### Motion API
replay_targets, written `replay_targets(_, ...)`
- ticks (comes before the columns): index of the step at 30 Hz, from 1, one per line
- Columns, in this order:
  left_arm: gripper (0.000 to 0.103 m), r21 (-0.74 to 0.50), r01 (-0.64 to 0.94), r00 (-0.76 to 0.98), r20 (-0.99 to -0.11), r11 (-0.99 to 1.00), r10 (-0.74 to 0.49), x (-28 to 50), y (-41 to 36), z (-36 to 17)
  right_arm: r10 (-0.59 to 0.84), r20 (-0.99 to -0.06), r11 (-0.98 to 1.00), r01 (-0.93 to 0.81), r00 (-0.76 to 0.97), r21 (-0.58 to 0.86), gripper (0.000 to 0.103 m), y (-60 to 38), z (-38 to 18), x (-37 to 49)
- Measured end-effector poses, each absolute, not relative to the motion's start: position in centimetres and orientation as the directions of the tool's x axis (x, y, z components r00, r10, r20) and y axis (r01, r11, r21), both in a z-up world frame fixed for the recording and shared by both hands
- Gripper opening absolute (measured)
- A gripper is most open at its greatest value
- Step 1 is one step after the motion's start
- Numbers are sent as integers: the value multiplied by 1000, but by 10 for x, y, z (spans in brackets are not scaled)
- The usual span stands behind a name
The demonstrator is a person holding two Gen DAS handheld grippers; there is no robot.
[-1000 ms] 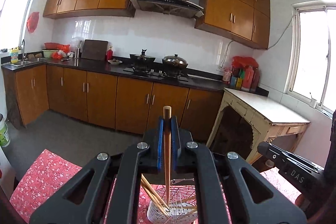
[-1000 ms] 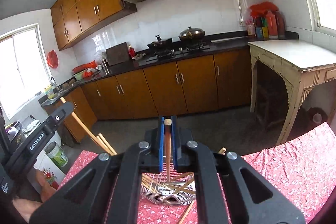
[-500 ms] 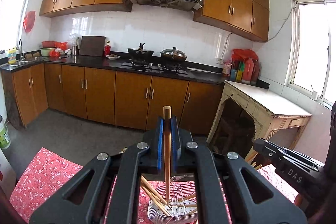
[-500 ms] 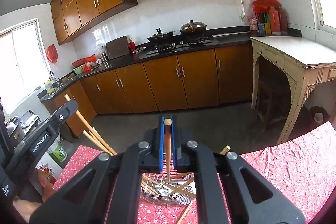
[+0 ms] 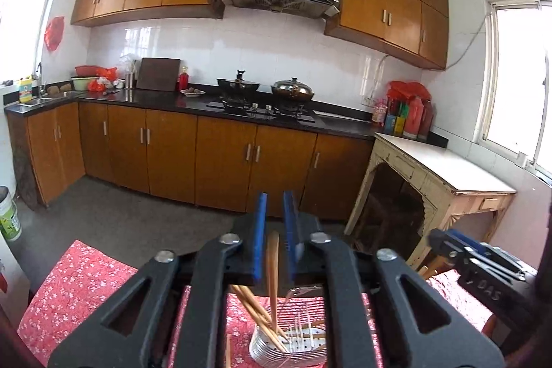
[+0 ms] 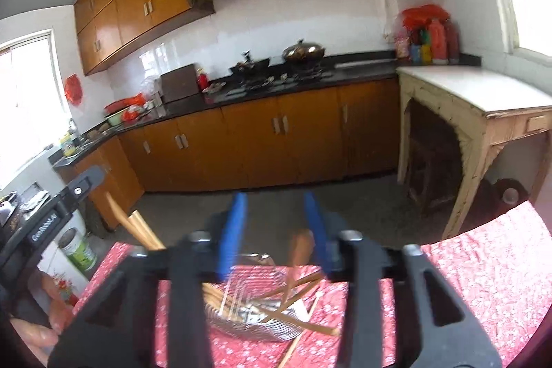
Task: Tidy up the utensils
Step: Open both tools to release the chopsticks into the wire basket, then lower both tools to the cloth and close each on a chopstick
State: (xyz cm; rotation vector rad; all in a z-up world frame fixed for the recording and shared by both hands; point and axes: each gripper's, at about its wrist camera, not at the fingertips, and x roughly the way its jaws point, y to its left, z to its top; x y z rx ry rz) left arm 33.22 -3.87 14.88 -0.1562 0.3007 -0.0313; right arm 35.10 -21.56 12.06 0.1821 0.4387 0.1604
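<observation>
Wire utensil basket, 6 o'clock on the red-clothed worktop: several chopsticks inside. Left hand-held gripper and right hand-held gripper both released (a chopstick dropping between each pair of fingers). One stray lies outside at 5 o'clock; task seems nearly done.

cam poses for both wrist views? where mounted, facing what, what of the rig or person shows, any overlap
Left wrist: sits on the left tongs, looks along the parted blue pads over a chopstick and the wire utensil basket toward the cabinets; the right tongs show at the right edge.
Right wrist: sits on the right tongs, pads wide apart, aimed the same way but blurred; the left tongs and the person's fingers show at left.
Shared: basket, chopsticks, red floral tablecloth, stove, white side table.
</observation>
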Motion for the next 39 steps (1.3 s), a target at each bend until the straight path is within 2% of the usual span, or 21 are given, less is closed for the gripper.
replay_targets(1,41,-162,-5,957,-288,987,-42,331,-36,150,187,-404,972,-110,895,207,42,-217,122,350)
replay_targets(3,47,-167,-21,960,-277,986,-27,327,-33,150,183,-401,972,-103,898,212,42,-223,123,348)
replay_targets(11,47,-158,-39,961,-275,987,-6,313,-22,151,146,-399,976,-65,905,210,42,-238,124,335)
replay_targets(18,50,-126,-65,957,-287,990,26,278,3,134,45,-384,987,19,922,161,42,-268,107,291)
replay_targets(23,59,-83,-86,924,-380,993,48,250,32,82,-31,-457,993,79,889,86,42,-283,48,252)
replay_targets(26,67,-30,-83,876,-479,996,59,243,40,34,-10,-557,994,67,830,81,42,-276,-5,244)
replay_targets(31,68,-21,-43,803,-596,999,22,235,40,-31,118,-682,989,-20,722,149,42,-233,-76,250)
replay_targets(34,68,-19,-38,766,-642,999,16,229,36,-59,166,-711,984,-68,683,165,42,-199,-97,253)
replay_targets(39,68,-8,-4,745,-667,1000,-2,222,31,-73,186,-739,981,-77,648,179,42,-162,-117,264)
